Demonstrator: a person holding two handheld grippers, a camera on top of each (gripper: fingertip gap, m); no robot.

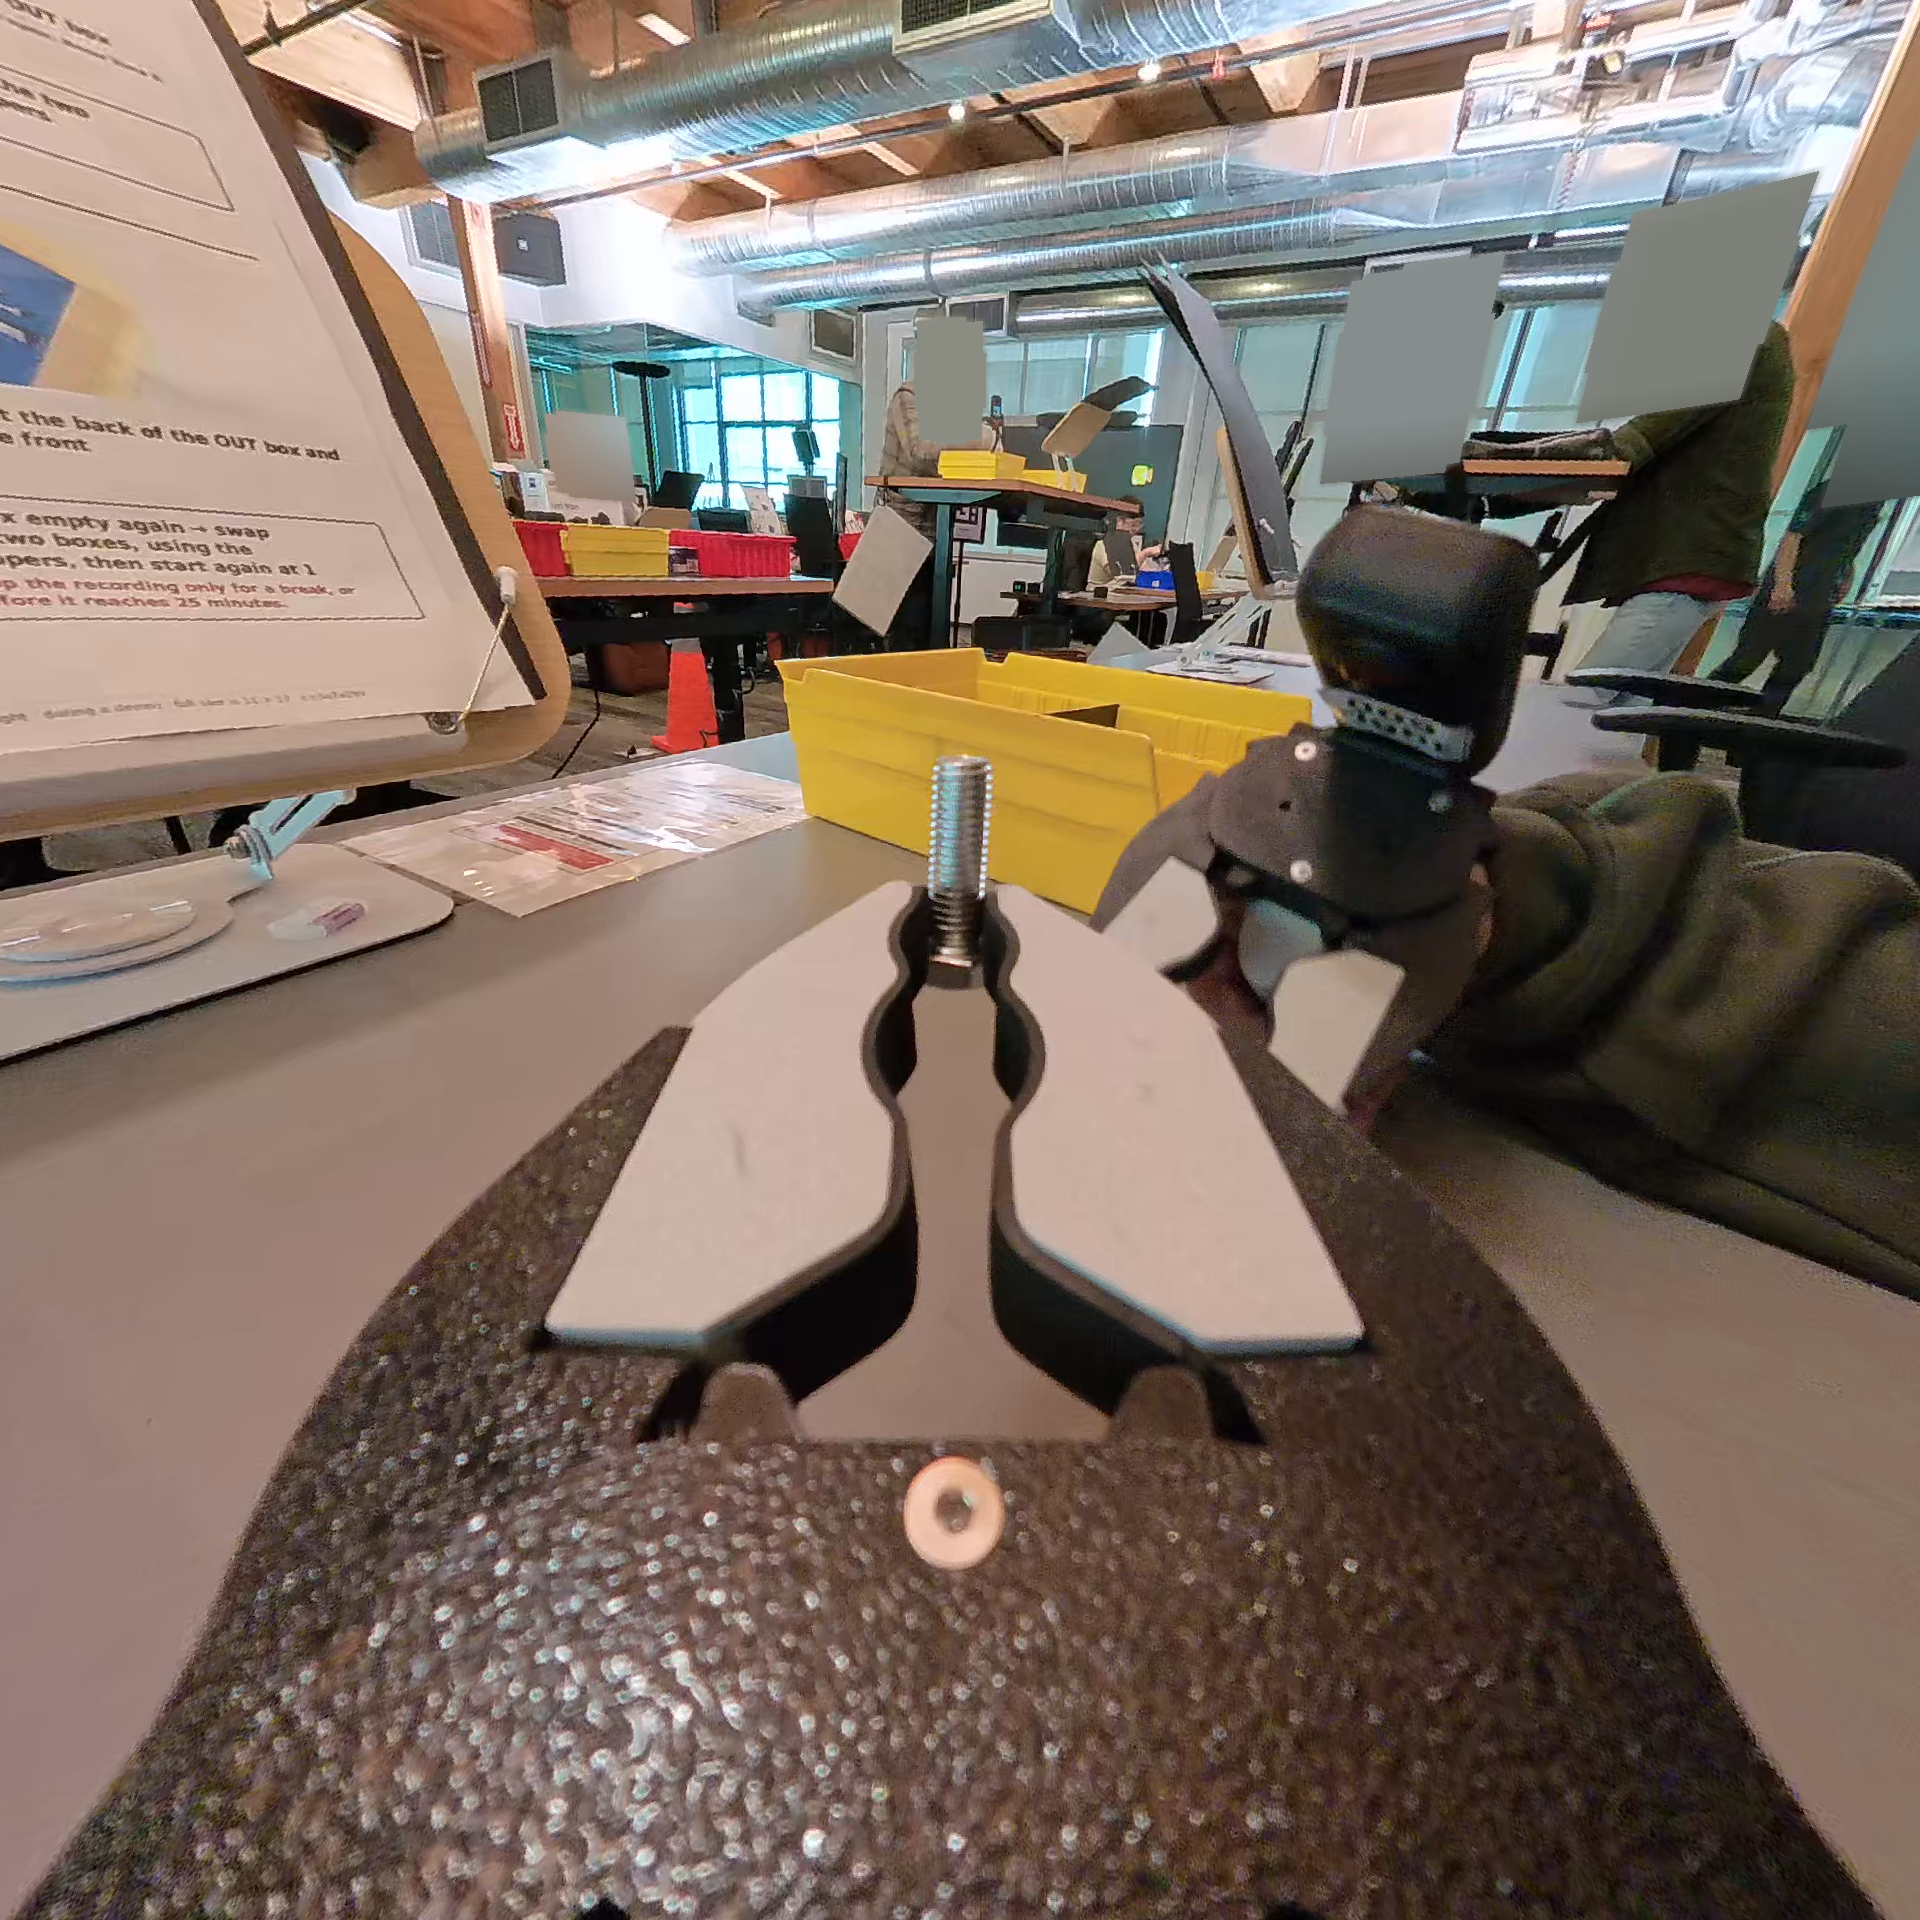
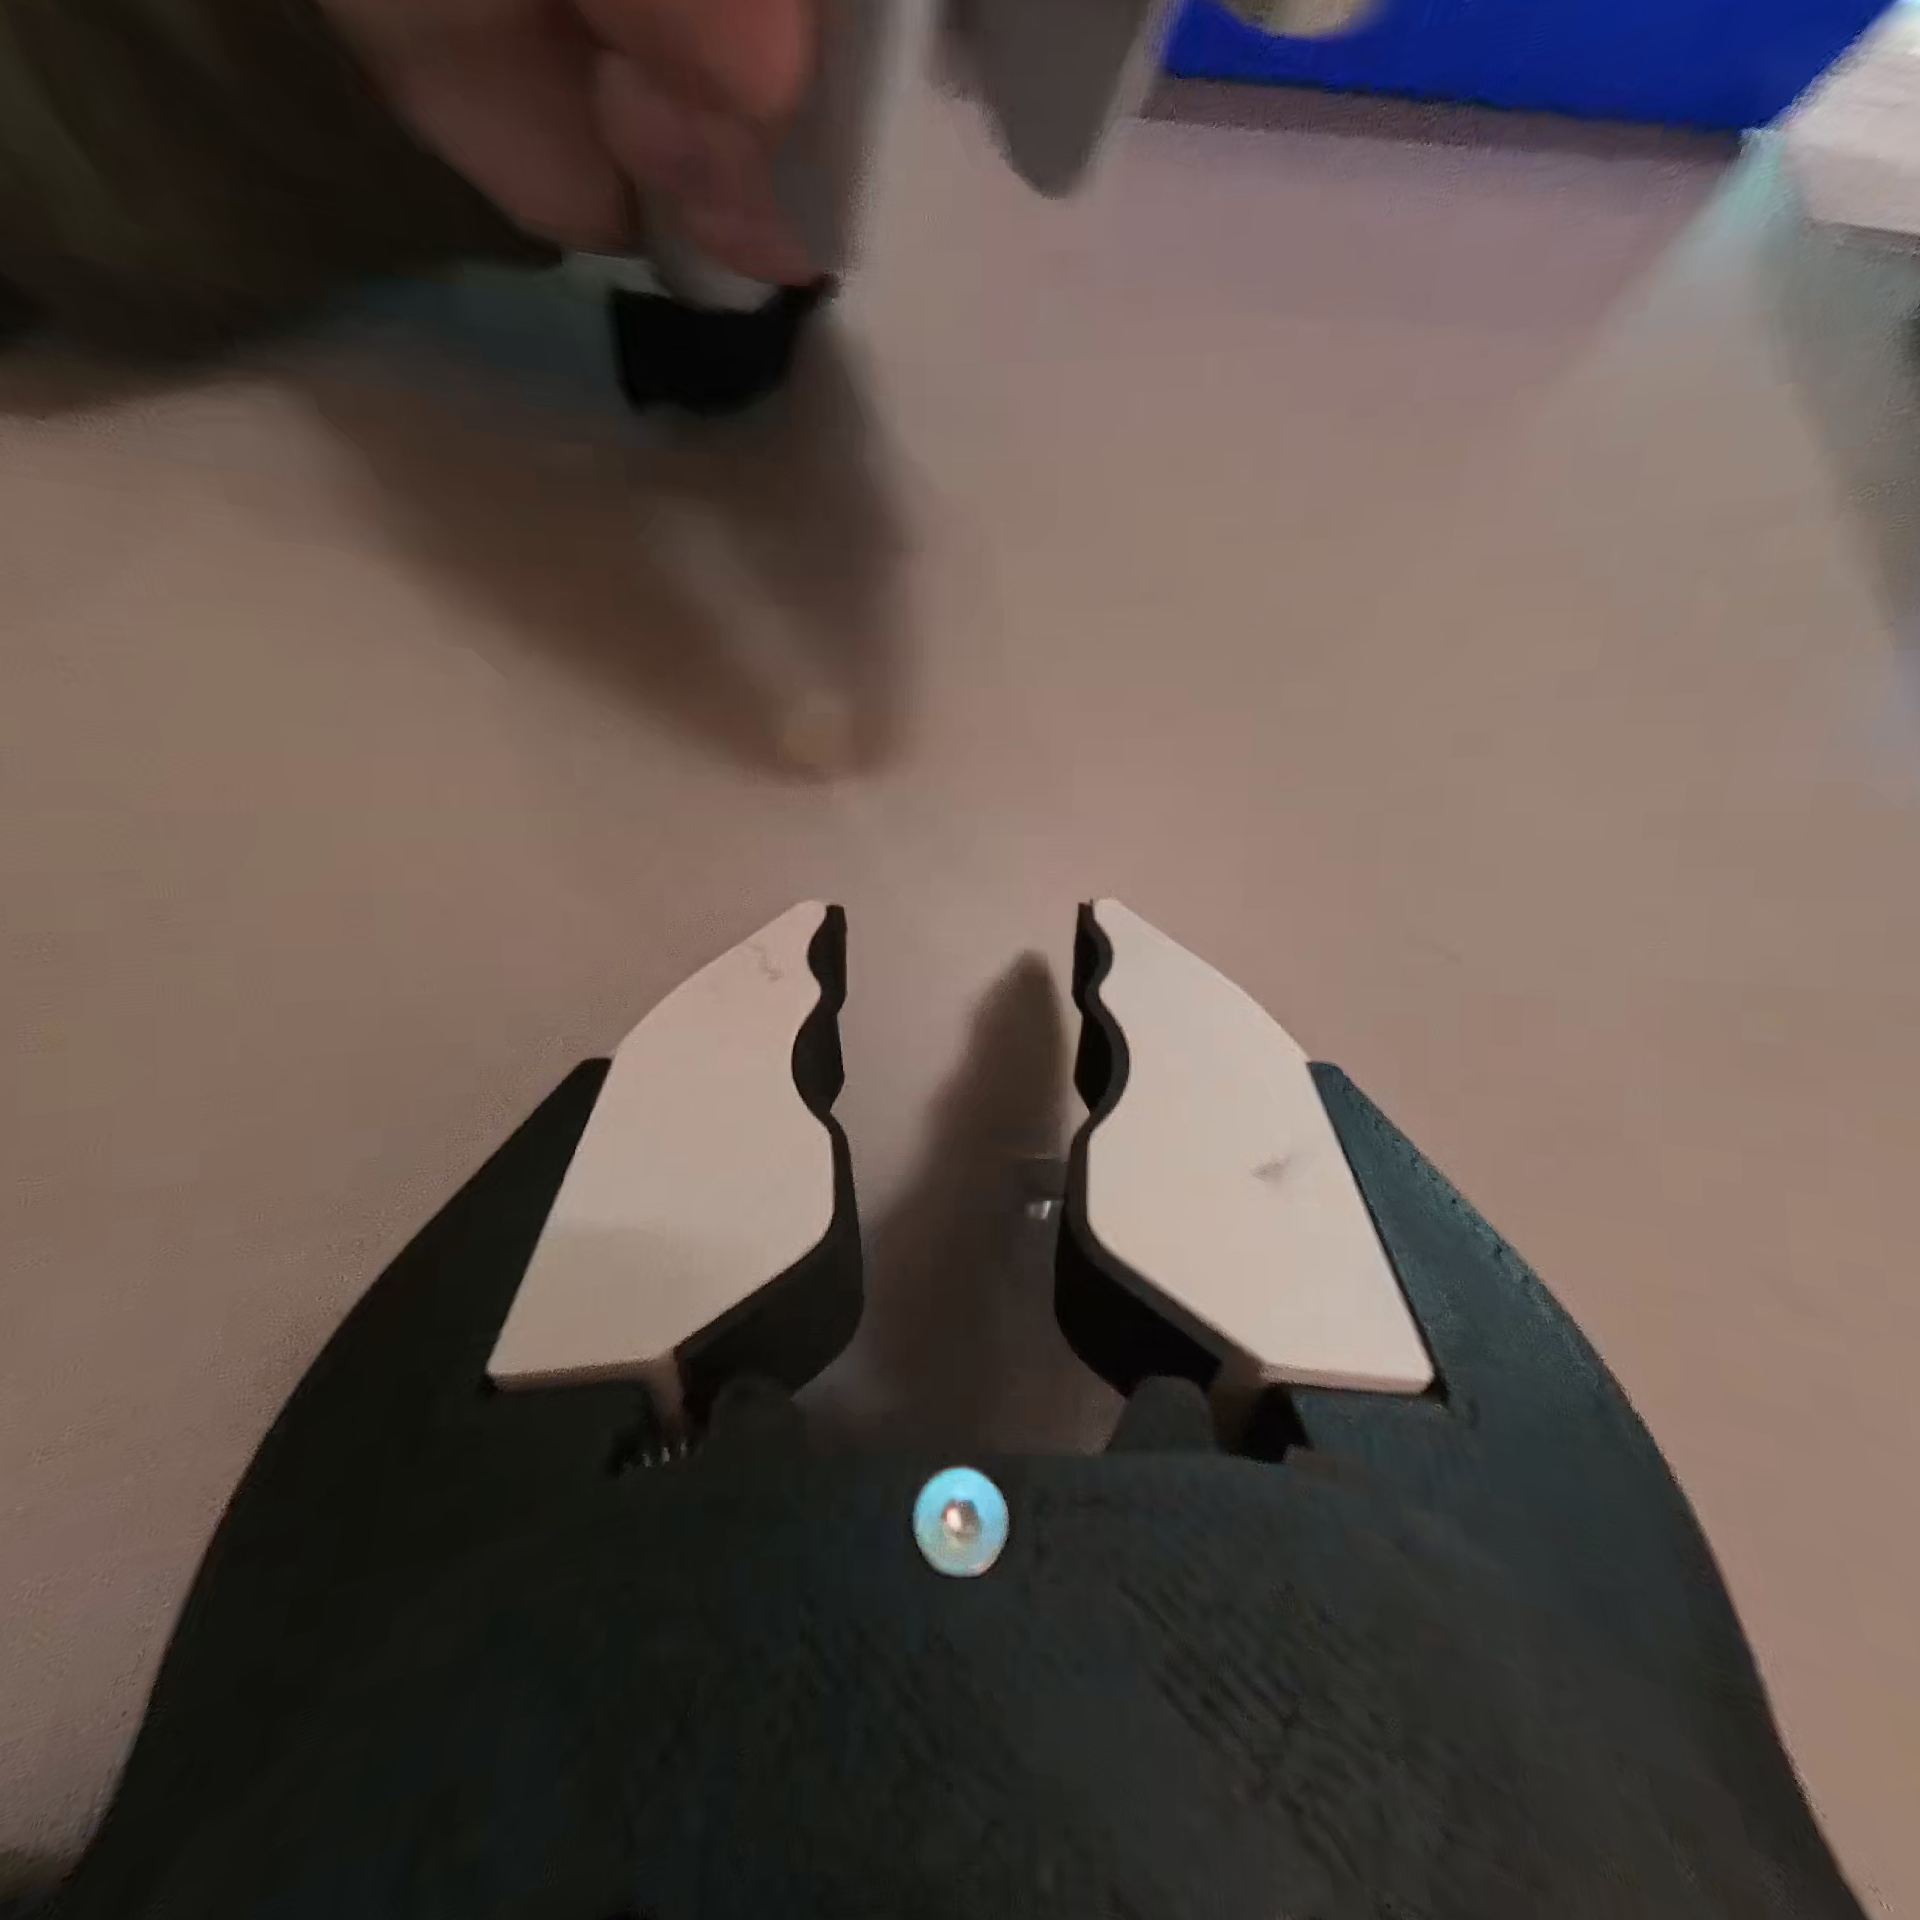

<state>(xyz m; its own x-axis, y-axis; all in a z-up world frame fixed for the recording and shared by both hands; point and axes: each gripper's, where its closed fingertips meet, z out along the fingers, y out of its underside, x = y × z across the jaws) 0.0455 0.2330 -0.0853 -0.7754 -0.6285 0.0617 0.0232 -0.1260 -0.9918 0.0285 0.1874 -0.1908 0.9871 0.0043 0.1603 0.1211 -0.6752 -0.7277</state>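
My left gripper (image 1: 954, 920) is shut on a silver bolt (image 1: 961, 821). Its hex head sits between the fingertips and its threaded shaft stands upright above them, low over the grey table (image 1: 312, 1195). My right gripper (image 1: 1247, 977) shows to the right in the left wrist view, held by a hand in an olive sleeve (image 1: 1662, 987), tilted down at the table. In the blurred right wrist view my right gripper (image 2: 961, 920) is open over the bare table (image 2: 1351, 623). A small shiny metal piece (image 2: 1039, 1205) lies by its right finger, partly hidden.
A yellow bin (image 1: 987, 758) stands on the table behind the bolt. A document stand with a printed sheet (image 1: 187, 416) and its white base (image 1: 260, 925) are at the left, with a laminated sheet (image 1: 623, 831) beside it. A blurred hand (image 2: 675, 135) and something blue (image 2: 1507, 52) show in the right wrist view. The tips of one gripper are about 12 cm away from the tips of the other.
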